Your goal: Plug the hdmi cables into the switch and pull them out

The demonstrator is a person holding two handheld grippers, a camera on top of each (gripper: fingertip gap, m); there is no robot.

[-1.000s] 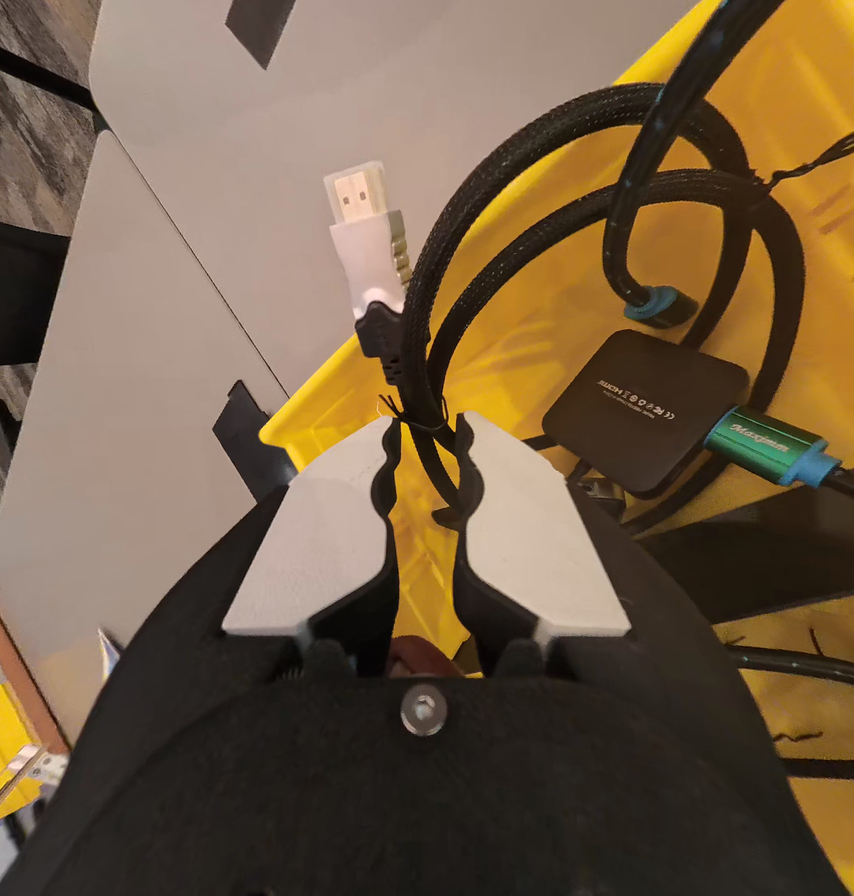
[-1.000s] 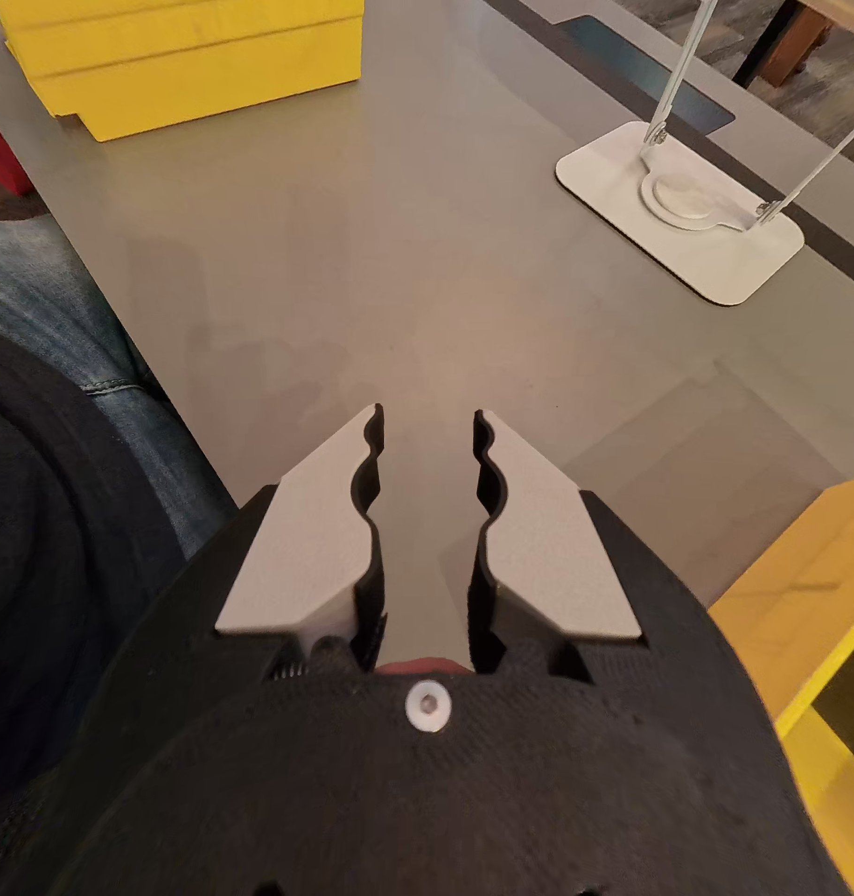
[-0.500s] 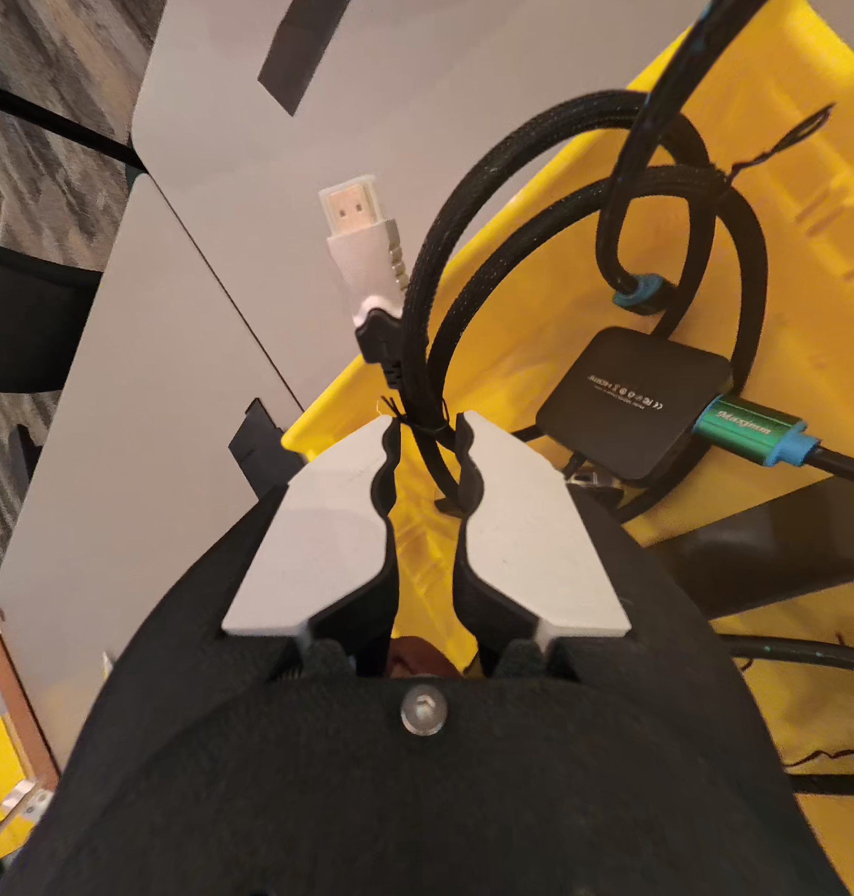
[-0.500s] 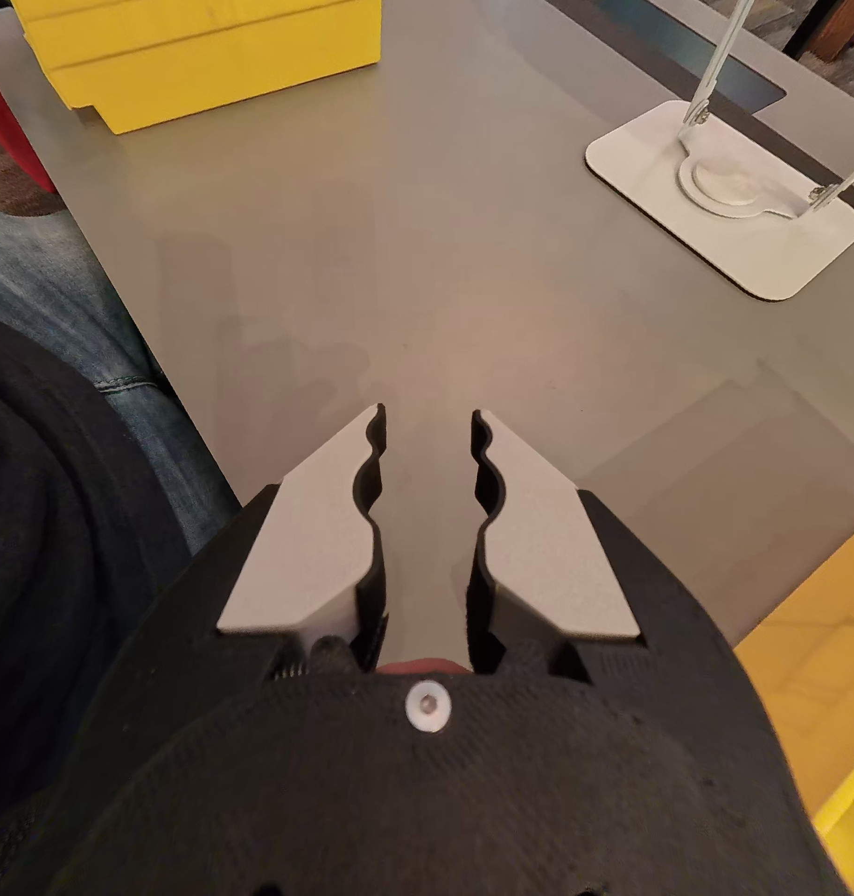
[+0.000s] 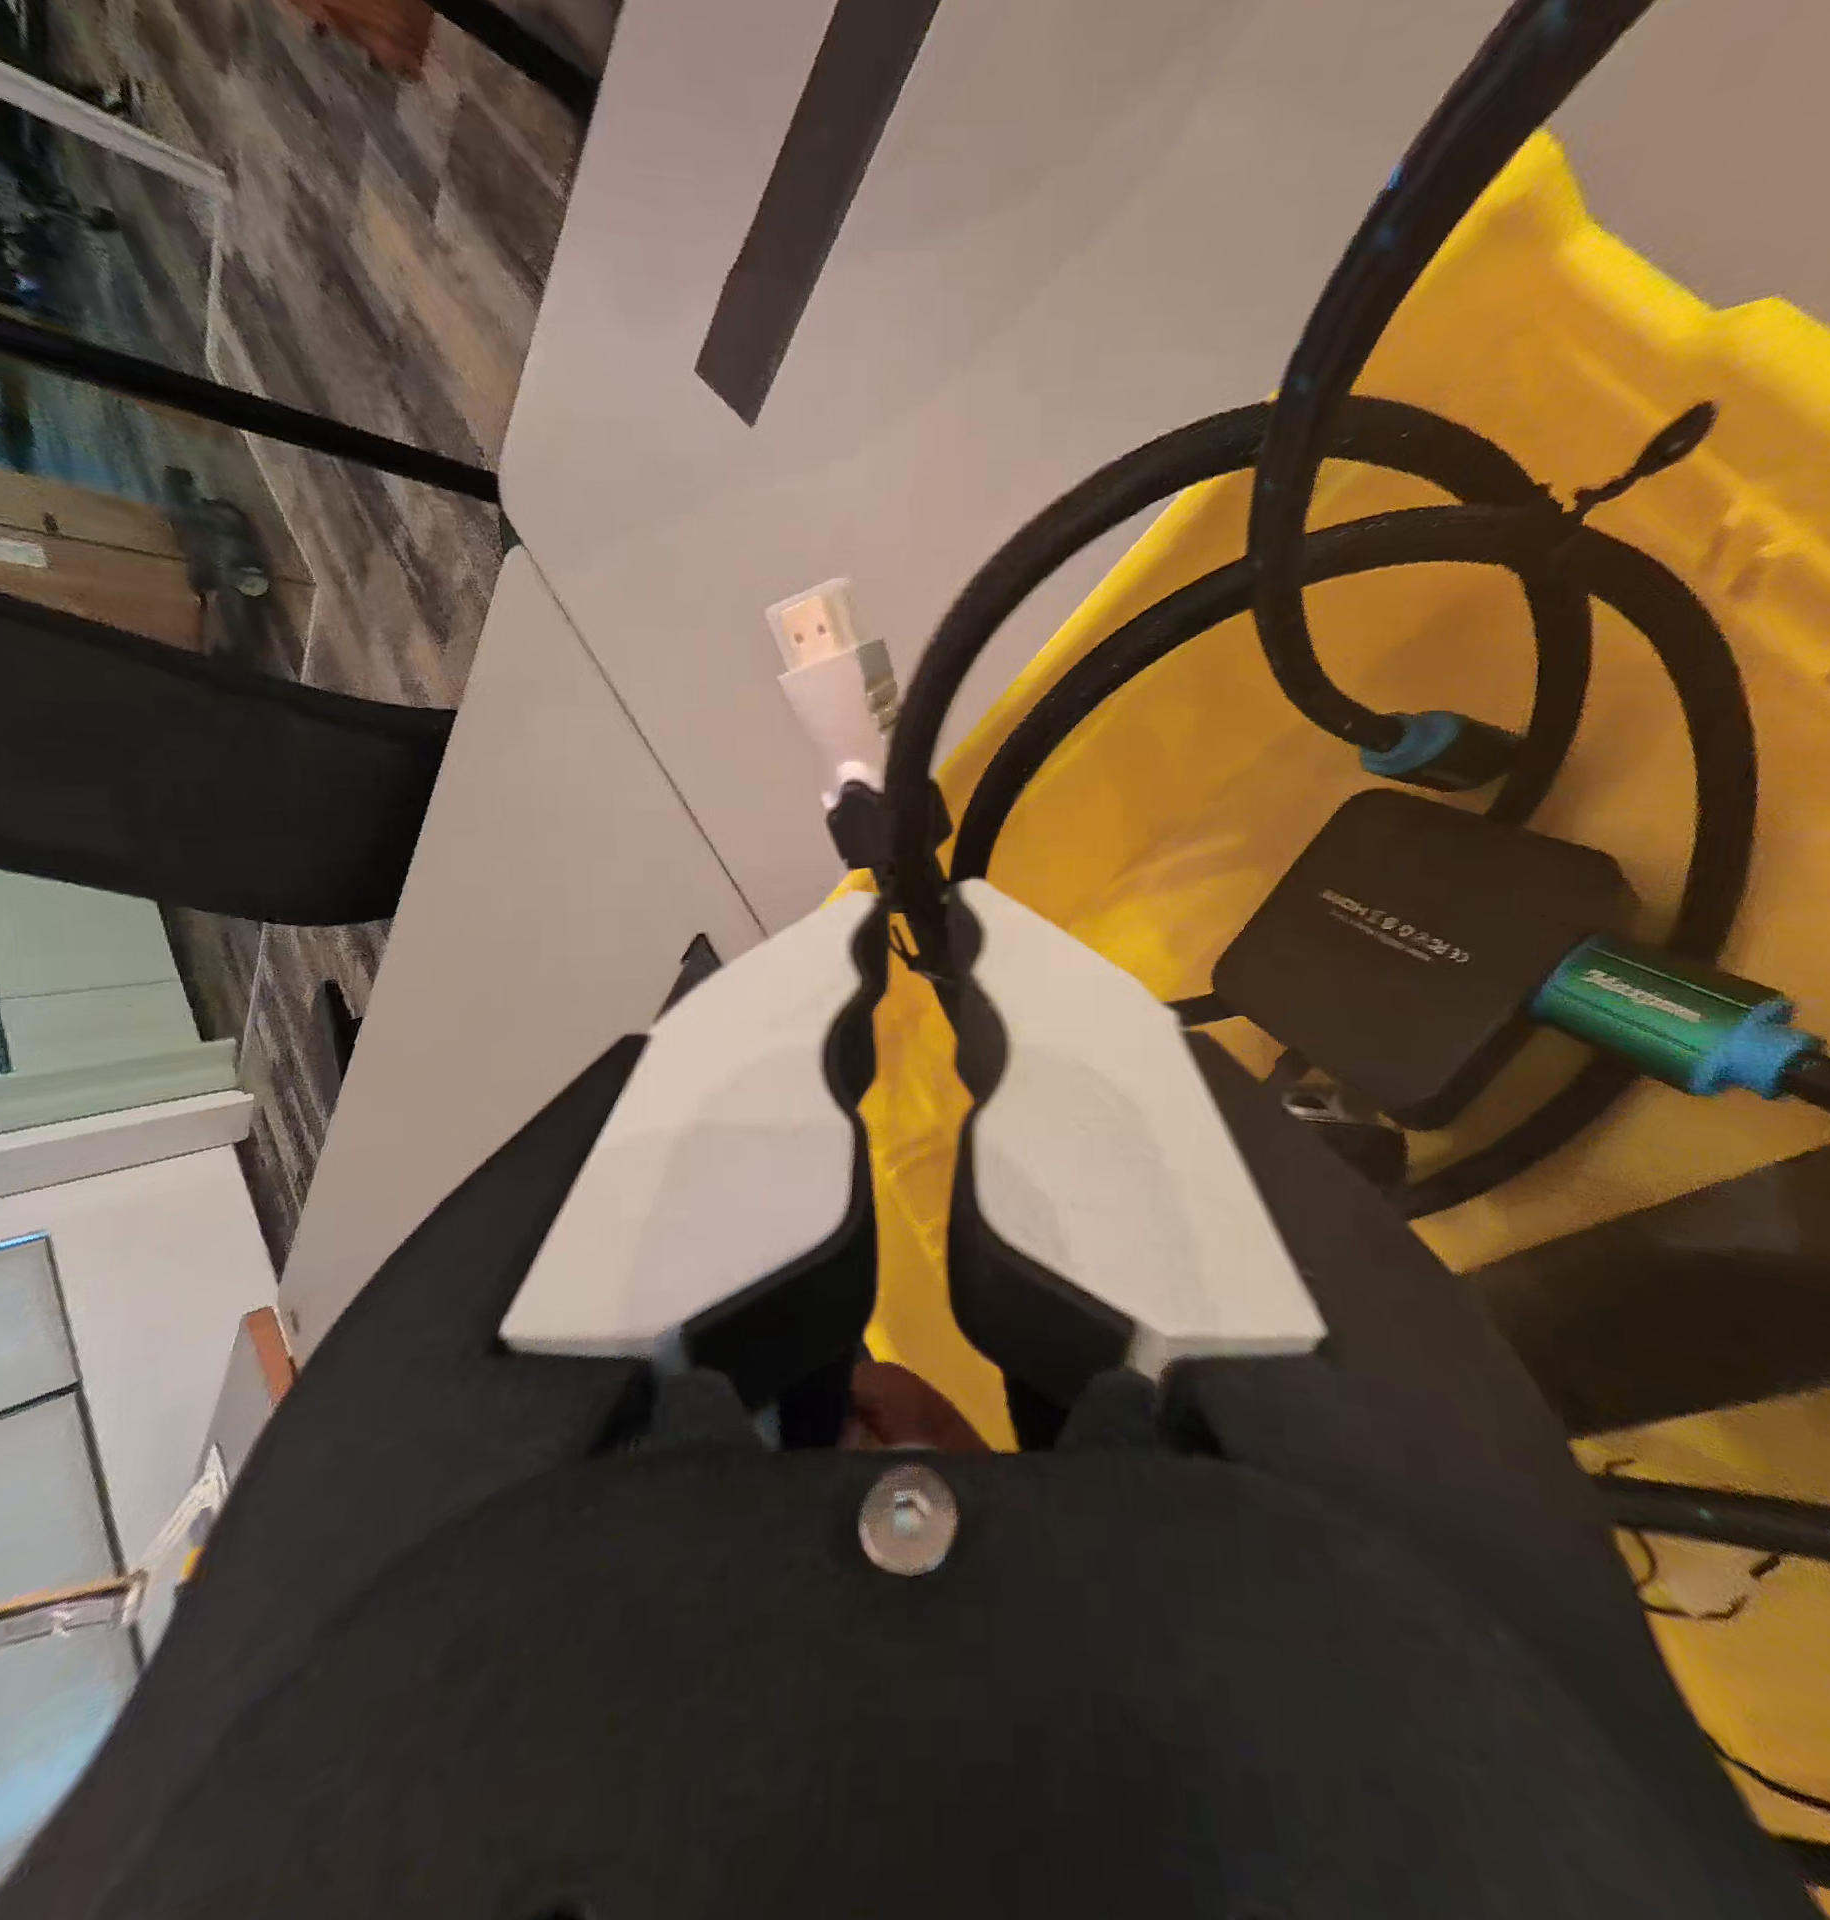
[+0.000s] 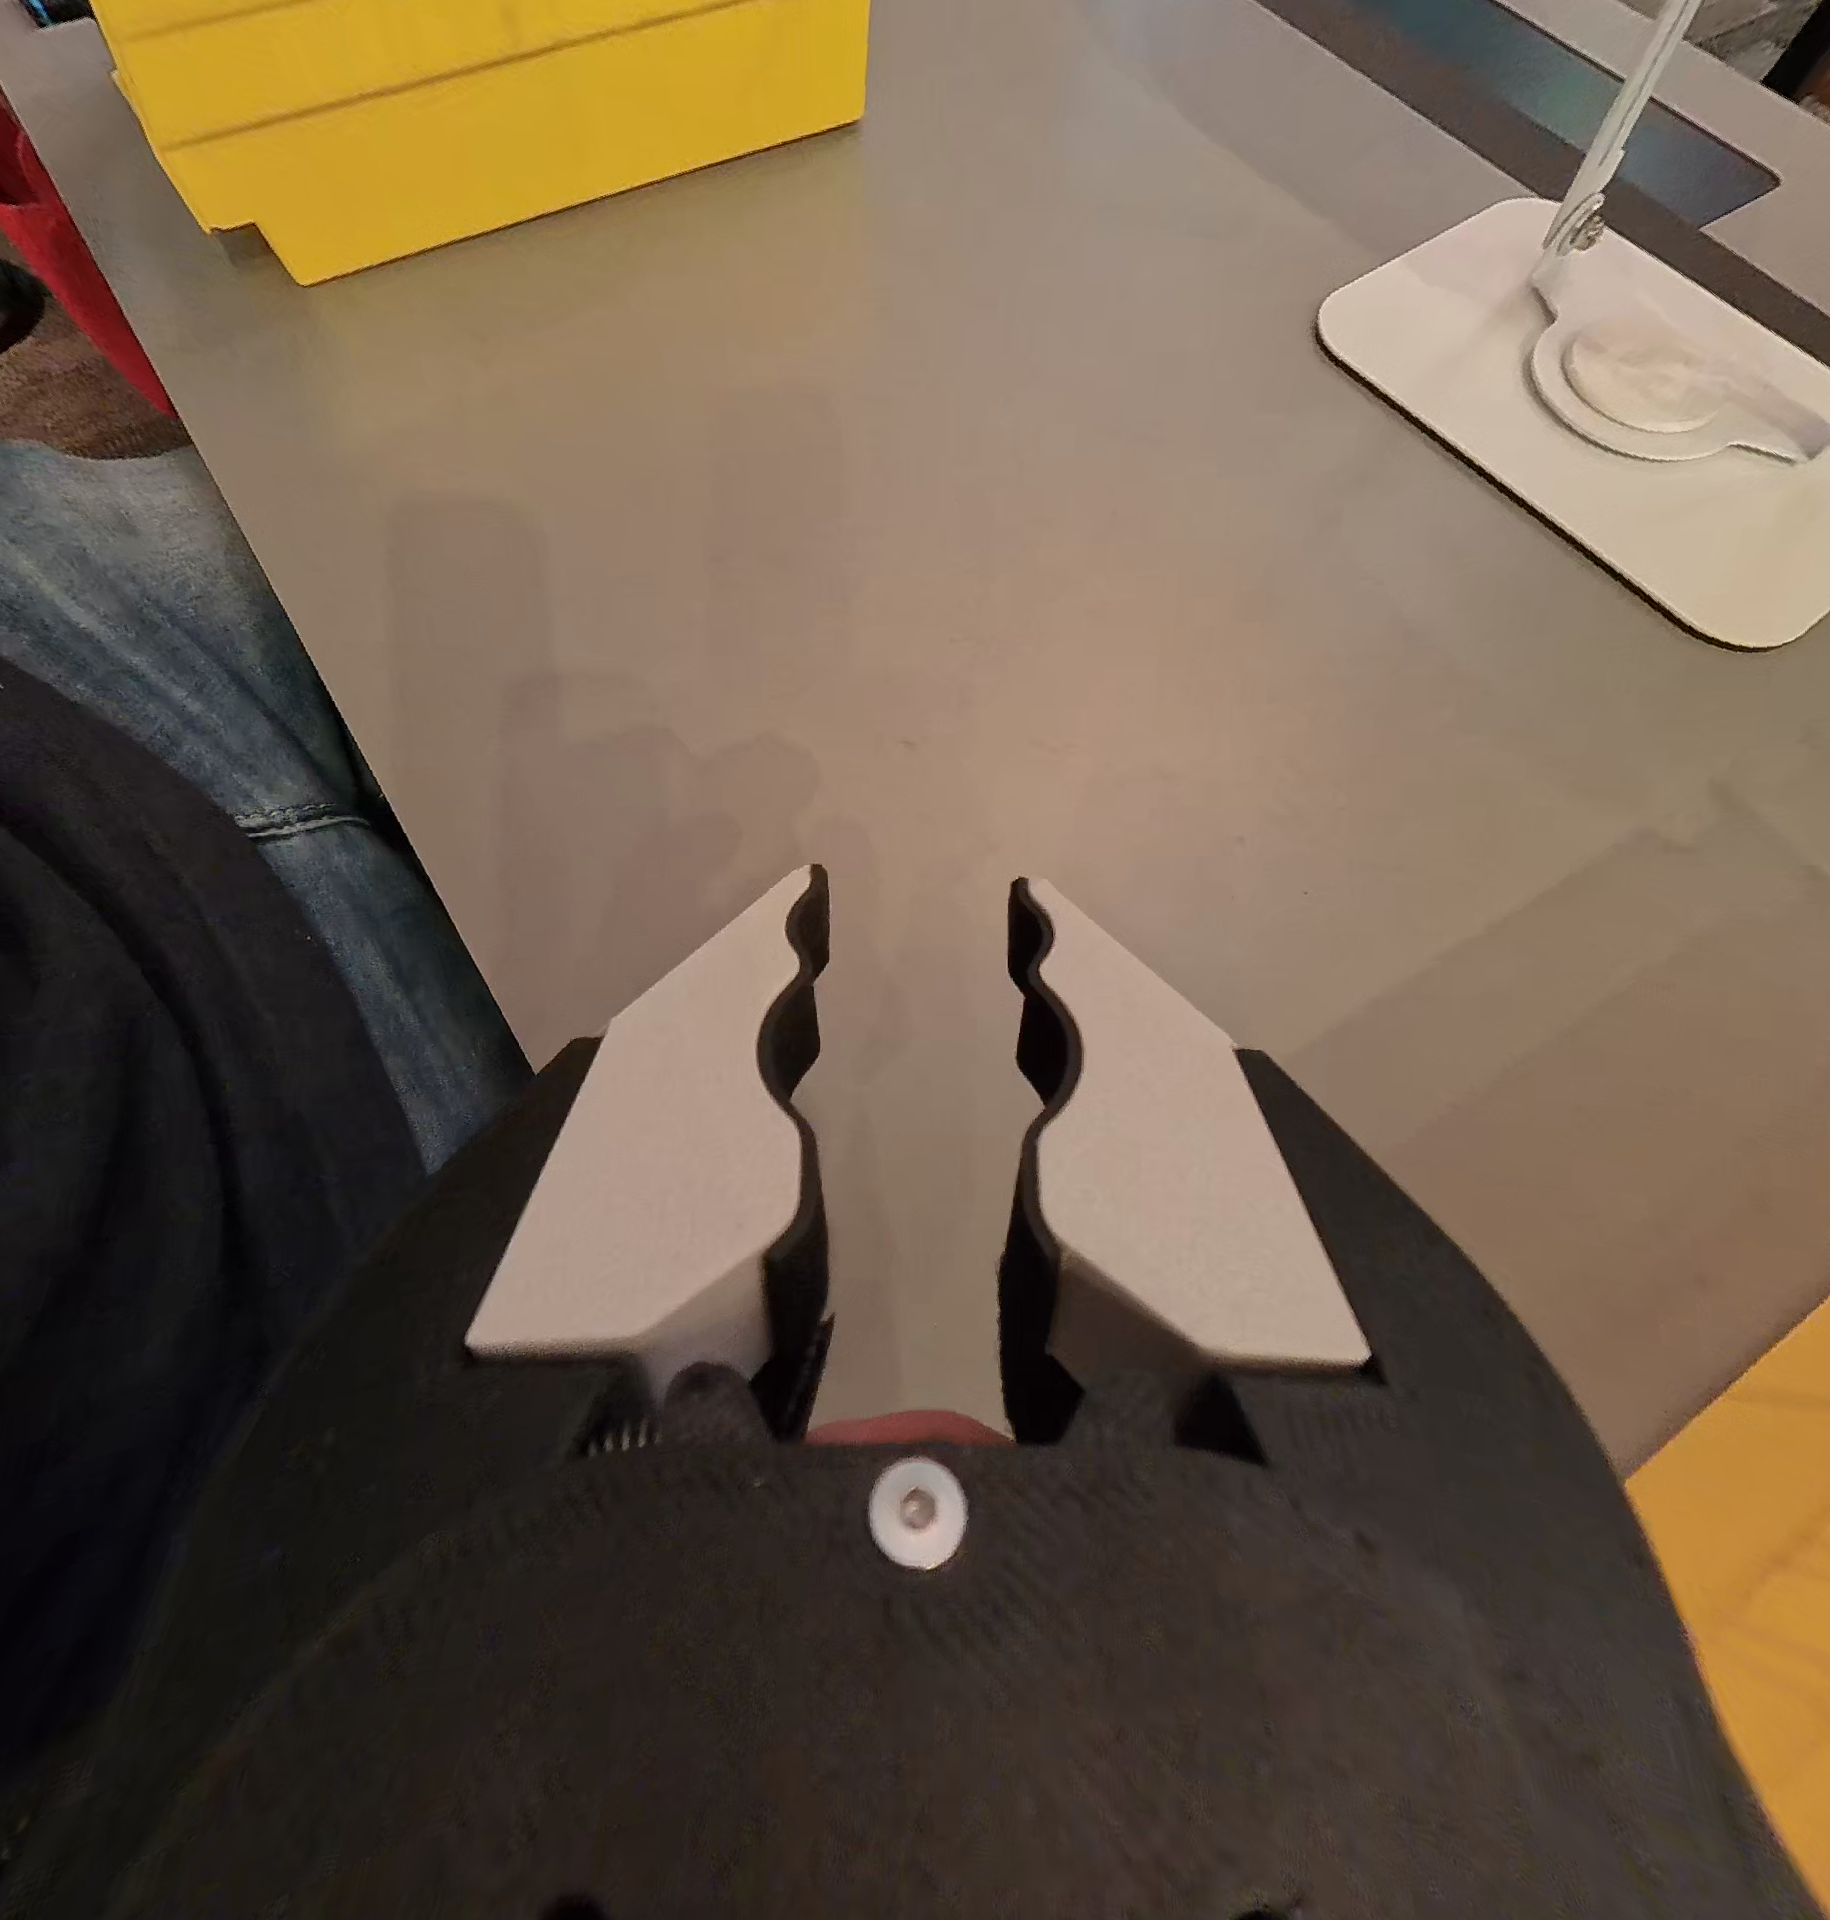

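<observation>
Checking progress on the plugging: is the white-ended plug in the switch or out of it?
Out. The white plug points up over the table with its metal tip bare, apart from the black switch; the left gripper holds its cable.

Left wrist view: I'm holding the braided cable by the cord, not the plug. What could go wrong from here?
1. The left gripper pinches the braided cable behind the white plug, so the plug may swing and be hard to aim.
2. The coil loops around the switch; pulling could drag it.
3. The right gripper is open over bare table, not bracing the switch.
</observation>
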